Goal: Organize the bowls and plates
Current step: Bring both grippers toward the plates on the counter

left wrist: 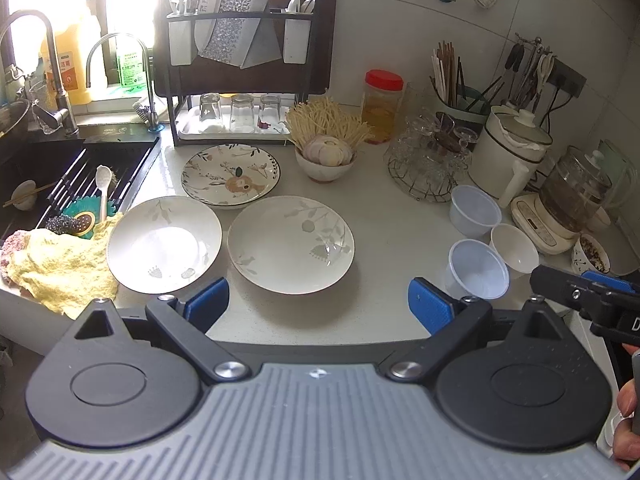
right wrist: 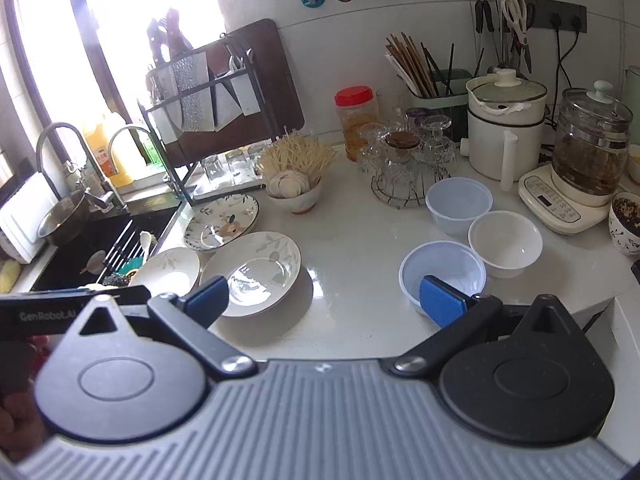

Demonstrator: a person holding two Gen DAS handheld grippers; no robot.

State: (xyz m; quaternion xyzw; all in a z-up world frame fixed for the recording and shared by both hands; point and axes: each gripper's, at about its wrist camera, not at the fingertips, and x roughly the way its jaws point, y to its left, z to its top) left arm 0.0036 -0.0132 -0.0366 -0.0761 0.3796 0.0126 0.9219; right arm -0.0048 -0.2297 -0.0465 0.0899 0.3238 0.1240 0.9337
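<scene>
Two white leaf-print plates lie side by side on the white counter, one left (left wrist: pixel 164 243) (right wrist: pixel 166 270) and one right (left wrist: pixel 291 243) (right wrist: pixel 256 267). A floral plate (left wrist: pixel 231 175) (right wrist: pixel 221 221) lies behind them. Two translucent plastic bowls, near (left wrist: pixel 478 269) (right wrist: pixel 442 270) and far (left wrist: pixel 475 210) (right wrist: pixel 459 204), and a white bowl (left wrist: pixel 514 247) (right wrist: pixel 505 243) stand at the right. My left gripper (left wrist: pixel 318 306) is open and empty, held in front of the right plate. My right gripper (right wrist: pixel 323 298) is open and empty, between that plate and the near plastic bowl.
A sink (left wrist: pixel 60 168) with a spoon and a yellow cloth (left wrist: pixel 60 268) lies at the left. A dish rack with glasses (left wrist: pixel 240 80) stands behind. A bowl of garlic and noodles (left wrist: pixel 326 156), a jar (left wrist: pixel 382 106), a glass stand (left wrist: pixel 428 160), a white pot (left wrist: pixel 512 148) and a kettle (left wrist: pixel 576 196) crowd the back right.
</scene>
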